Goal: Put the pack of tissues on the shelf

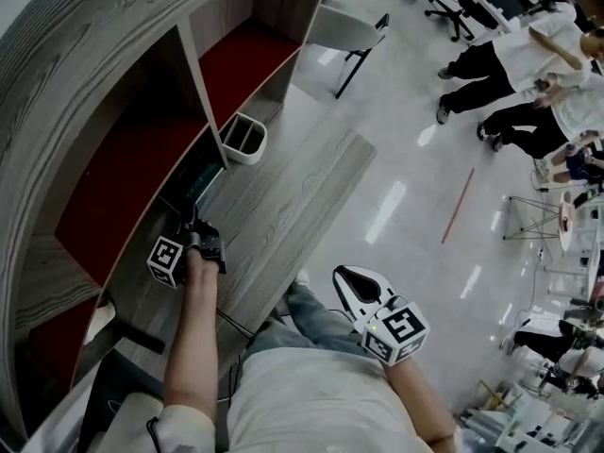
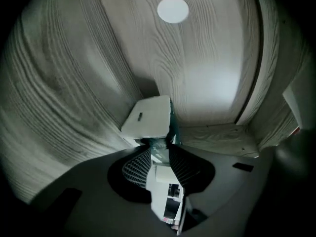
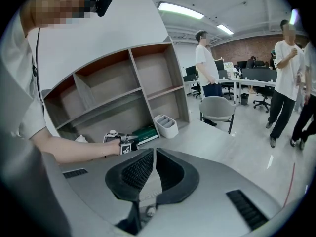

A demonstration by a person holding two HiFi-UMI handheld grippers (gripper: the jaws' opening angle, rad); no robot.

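The pack of tissues (image 2: 148, 116), white on top with a teal-green side, lies in the lower compartment of the wooden shelf (image 1: 113, 83), close to its back wall. In the head view the pack (image 1: 196, 183) shows as a dark green block at the shelf's foot. My left gripper (image 2: 159, 144) is shut on the pack's near end, with wrapping pinched between the tips; in the head view the left gripper (image 1: 195, 223) reaches in from the desk. My right gripper (image 3: 153, 153) is shut on nothing and hangs off the desk's edge, the right gripper (image 1: 347, 279) above the person's lap.
A white divided bin (image 1: 243, 138) stands on the desk (image 1: 302, 187) to the right of the pack, also visible as the bin (image 3: 166, 126). A grey chair (image 1: 349, 31) and several people (image 1: 528, 83) stand on the glossy floor beyond.
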